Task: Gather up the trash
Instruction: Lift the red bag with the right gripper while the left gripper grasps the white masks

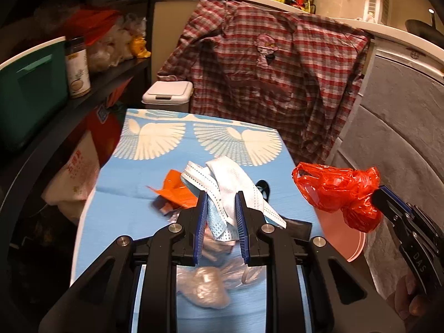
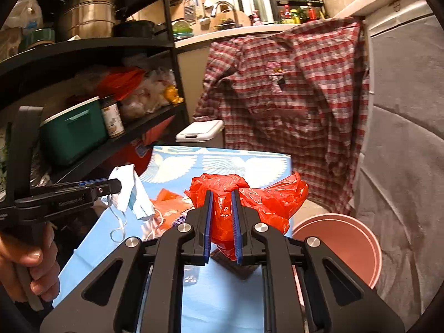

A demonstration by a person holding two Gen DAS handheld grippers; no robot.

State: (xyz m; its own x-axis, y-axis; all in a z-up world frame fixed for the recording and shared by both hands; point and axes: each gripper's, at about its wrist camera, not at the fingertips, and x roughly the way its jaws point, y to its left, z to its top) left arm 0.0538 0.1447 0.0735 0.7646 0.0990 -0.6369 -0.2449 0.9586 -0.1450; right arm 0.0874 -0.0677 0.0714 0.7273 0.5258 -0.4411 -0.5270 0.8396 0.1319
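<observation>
**Both grippers hold trash above the blue table**

A blue table [image 1: 116, 211] with white fan shapes printed on it stands in a crowded kitchen corner. On it lie an orange wrapper [image 1: 173, 191], a clear plastic bag [image 1: 205, 285] and other scraps. The left gripper [image 1: 221, 202] pinches a bunch of pale blue face masks [image 1: 222, 183], lifted off the cloth. The right gripper [image 2: 222, 202] is clamped on a crumpled red plastic bag [image 2: 244, 194], held over the table's right edge. A pink tub [image 2: 347, 244] sits on the floor just right of the table. Behind the table are a white lidded bin [image 1: 168, 93] and a red checked shirt [image 1: 277, 83] draped over a counter. A dark shelf [image 2: 83, 44] at left holds a green box [image 2: 72, 133], pots and bags.
</observation>
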